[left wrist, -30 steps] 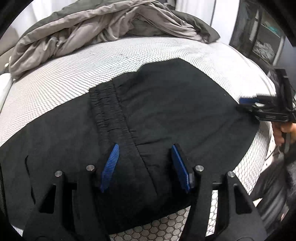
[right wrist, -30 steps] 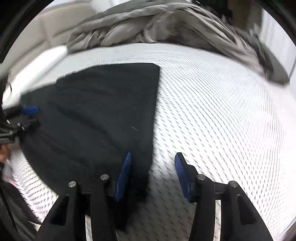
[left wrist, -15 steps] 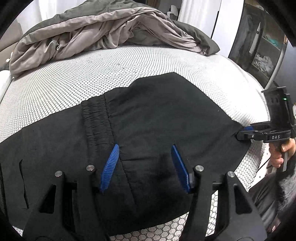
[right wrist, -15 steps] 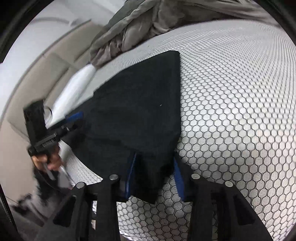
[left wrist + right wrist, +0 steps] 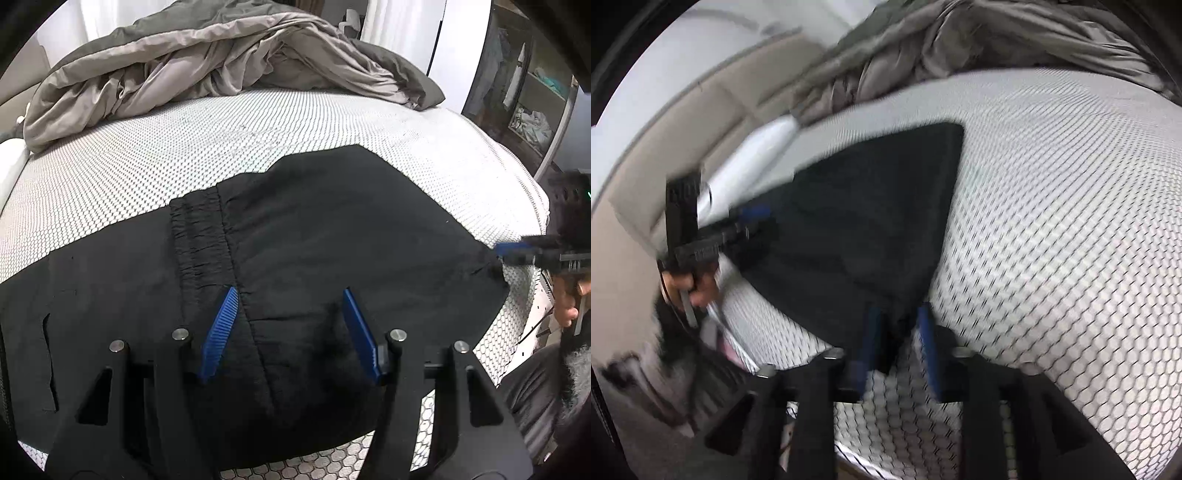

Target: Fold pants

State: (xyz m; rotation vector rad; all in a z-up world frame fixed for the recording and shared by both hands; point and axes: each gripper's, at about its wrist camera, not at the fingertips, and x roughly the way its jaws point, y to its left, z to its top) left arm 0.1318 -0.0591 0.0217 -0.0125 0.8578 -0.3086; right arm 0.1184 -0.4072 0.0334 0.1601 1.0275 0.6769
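Black pants [image 5: 332, 240] lie spread on a white honeycomb-pattern mattress [image 5: 184, 147], waistband [image 5: 195, 236] visible under a folded-over layer. My left gripper [image 5: 290, 325] is open and hovers just over the near part of the pants. My right gripper [image 5: 899, 339] has closed onto the near corner of the pants [image 5: 868, 229] at the mattress edge; it also shows in the left wrist view [image 5: 517, 254] at the pants' right corner. The left gripper shows in the right wrist view [image 5: 753, 221], blurred.
A rumpled grey-brown duvet [image 5: 221, 62] is piled at the far side of the mattress. A white pillow [image 5: 753, 155] and beige headboard [image 5: 683, 122] lie to the left in the right wrist view. Shelves [image 5: 532, 99] stand at the right.
My right gripper moved to the pants' corner at the mattress edge and its fingers closed onto the fabric. The left gripper stayed open and drew back slightly.
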